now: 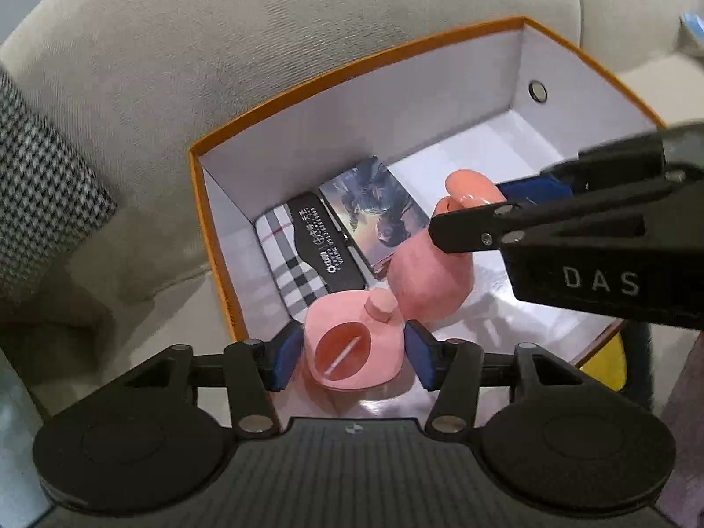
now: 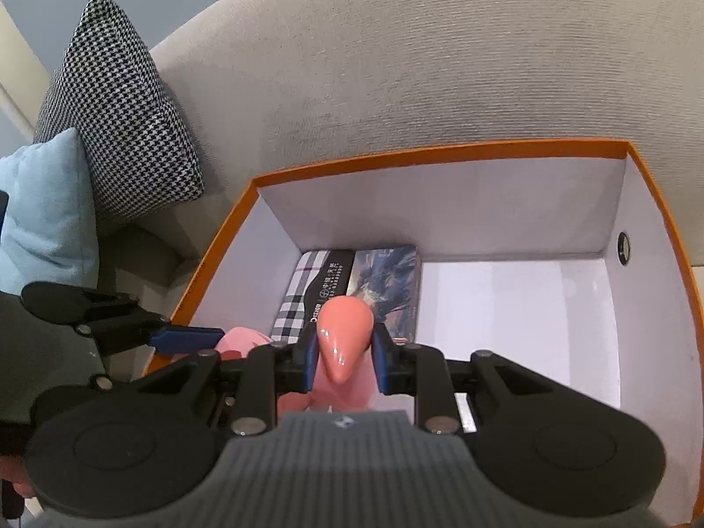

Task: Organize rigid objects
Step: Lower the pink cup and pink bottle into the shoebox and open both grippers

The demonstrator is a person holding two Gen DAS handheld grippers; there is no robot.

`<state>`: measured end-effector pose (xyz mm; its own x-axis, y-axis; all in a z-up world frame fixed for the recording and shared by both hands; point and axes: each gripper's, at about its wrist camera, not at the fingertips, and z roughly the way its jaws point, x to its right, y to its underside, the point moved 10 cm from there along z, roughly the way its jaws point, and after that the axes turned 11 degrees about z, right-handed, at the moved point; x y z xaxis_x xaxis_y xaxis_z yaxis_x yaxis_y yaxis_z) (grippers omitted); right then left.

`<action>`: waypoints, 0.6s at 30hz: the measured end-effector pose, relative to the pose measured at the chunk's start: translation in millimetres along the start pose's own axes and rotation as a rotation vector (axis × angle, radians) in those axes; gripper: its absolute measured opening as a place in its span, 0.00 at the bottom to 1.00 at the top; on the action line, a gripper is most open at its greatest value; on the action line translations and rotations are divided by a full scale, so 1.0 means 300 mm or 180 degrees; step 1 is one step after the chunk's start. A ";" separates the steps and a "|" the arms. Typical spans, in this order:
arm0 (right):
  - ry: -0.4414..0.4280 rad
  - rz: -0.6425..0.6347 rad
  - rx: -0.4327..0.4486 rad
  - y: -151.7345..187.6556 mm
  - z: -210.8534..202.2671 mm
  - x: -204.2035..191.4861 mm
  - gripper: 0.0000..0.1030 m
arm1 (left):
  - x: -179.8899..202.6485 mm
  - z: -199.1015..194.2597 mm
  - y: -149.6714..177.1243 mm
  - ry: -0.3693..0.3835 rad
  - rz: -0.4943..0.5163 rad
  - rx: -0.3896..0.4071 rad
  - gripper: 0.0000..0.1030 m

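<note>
An orange box point(image 1: 352, 61) with white walls sits on a sofa. Two flat cases lie on its floor, one plaid point(image 1: 286, 264) and one with a picture point(image 1: 374, 202). A pink toy point(image 1: 431, 281) with a glossy salmon tip point(image 2: 343, 334) hangs over the box's near left part. My right gripper point(image 2: 345, 361) is shut on that tip. My left gripper point(image 1: 352, 354) stands open around the toy's pink end with a red oval point(image 1: 347, 352), its pads close beside it. I cannot tell whether the toy touches the floor.
The box's right half point(image 2: 506, 317) holds nothing. The beige sofa back point(image 2: 440, 66) rises behind the box. A houndstooth cushion point(image 2: 123, 110) and a light blue cushion point(image 2: 44, 211) lean at the left. Something yellow point(image 1: 607, 365) shows past the box's near right corner.
</note>
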<state>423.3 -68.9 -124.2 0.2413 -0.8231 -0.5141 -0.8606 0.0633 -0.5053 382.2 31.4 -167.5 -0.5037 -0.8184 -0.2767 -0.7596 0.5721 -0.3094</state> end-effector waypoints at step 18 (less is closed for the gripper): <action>-0.0132 -0.0179 -0.0458 0.138 -0.014 -0.132 0.25 | -0.173 -0.256 0.230 0.0491 -0.2078 0.1116 0.51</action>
<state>376.1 -36.1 -121.8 0.3066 -0.7989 -0.5175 -0.8999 -0.0661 -0.4311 324.3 109.0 -104.7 -0.0679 -0.9805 0.1846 -0.7610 -0.0687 -0.6452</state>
